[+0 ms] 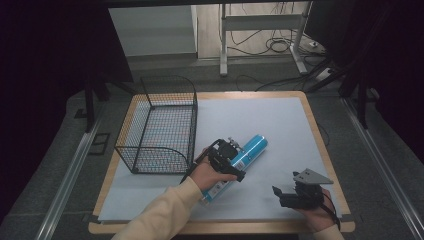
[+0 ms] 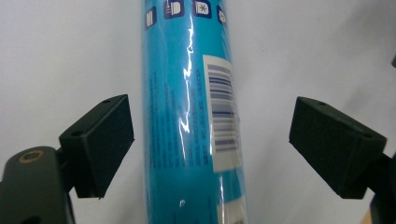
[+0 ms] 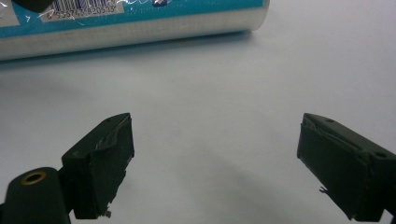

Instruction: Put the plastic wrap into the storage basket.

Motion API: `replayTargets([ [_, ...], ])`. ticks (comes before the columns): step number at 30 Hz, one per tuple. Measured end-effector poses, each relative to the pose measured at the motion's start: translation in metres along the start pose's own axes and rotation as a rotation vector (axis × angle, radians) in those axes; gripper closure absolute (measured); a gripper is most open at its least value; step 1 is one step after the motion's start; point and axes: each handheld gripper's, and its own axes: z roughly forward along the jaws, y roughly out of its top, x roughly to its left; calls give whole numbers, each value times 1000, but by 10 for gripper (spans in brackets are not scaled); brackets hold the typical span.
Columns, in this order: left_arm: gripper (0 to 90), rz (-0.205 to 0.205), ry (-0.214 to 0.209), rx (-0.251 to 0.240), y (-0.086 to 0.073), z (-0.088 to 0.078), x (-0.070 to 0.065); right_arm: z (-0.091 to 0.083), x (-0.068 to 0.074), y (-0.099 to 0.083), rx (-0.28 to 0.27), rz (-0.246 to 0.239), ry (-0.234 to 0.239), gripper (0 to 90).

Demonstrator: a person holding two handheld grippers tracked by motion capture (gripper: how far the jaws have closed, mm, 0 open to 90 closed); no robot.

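Left tongs spread over a blue tube lying on the table, right tongs idle nearby.

The left tongs (image 1: 227, 159) sit over the middle of the blue tube (image 1: 240, 162), and in the left gripper view the jaws stand wide apart with the tube (image 2: 191, 116) running between them, its barcode label facing up; the left jaw is just beside it and the right jaw stands clear, so nothing is clasped. The tube lies flat on the white sheet (image 1: 260, 120) that covers the table, slanting away from the person. The right tongs (image 1: 295, 196) rest off to the right of the tube, near the table's front edge, jaws released and empty; from their own camera the tube (image 3: 130, 23) lies across the far side, apart from them. A black wire basket (image 1: 160, 125) stands on the far left side of the left tongs.
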Motion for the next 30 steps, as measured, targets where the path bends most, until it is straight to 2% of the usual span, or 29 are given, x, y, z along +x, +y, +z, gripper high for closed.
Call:
replayTargets([
  [14, 132, -16, 17, 90, 19, 27, 6, 0, -1, 0, -3, 2, -2, 118],
  [19, 144, -45, 28, 121, 22, 36, 11, -2, 0, 0, -13, -2, -8, 124],
  [20, 147, -41, 26, 130, 22, 37, 11, -2, 0, 0, -16, -2, -9, 125],
  [25, 204, -33, 24, 169, 20, 43, 9, -2, -2, 1, -18, -2, -11, 126],
  [30, 272, -47, 29, 190, 19, 50, 9, -1, -1, 0, -14, -3, -11, 126],
])
